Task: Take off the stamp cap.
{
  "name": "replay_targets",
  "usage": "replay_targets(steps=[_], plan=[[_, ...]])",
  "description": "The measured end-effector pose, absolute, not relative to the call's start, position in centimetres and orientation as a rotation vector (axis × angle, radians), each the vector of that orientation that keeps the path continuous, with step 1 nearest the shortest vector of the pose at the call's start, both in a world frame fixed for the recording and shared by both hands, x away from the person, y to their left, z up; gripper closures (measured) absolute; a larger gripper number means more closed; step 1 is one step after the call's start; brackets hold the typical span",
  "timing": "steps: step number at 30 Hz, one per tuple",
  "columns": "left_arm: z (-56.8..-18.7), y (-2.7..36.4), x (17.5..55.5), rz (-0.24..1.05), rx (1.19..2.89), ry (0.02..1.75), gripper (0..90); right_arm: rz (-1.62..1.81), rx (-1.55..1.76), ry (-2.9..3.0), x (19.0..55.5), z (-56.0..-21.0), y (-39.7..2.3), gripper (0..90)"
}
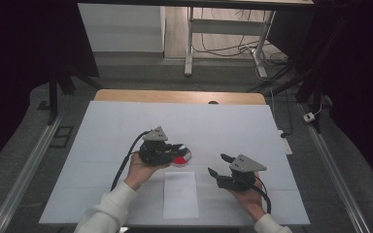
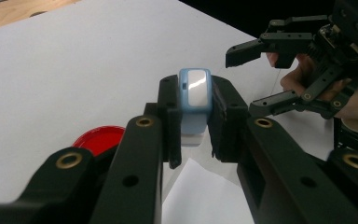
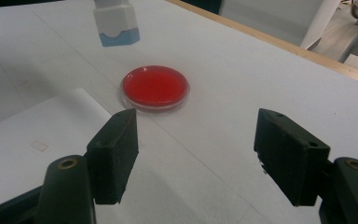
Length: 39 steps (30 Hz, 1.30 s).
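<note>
One stamp, one red dish, one paper sheet

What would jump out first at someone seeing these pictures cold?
Probably the red dish, a round, shallow, clear-rimmed thing near the middle of the white table. Next, the small blue-and-white block clamped between the jaws of the left gripper, just beside and above the dish. The right gripper is off to the side with its jaws open and nothing between them.

Dim room, white table sheet evenly lit — soft shadows, near tongs blurred, slight glare.
</note>
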<state>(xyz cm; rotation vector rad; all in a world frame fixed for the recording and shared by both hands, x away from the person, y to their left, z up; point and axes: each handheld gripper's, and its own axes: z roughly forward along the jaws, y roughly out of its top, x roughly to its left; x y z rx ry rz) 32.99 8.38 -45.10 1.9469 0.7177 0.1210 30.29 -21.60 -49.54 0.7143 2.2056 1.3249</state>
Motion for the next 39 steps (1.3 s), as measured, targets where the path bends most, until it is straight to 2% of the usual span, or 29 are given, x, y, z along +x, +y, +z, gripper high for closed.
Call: replay_targets(steps=[39], plan=[[-45.1, 7.4, 32.6, 0.100, 1.921, 0.718, 75.2, 1.276, 0.619, 2.221, 29.8, -49.5, -16.3, 34.1]])
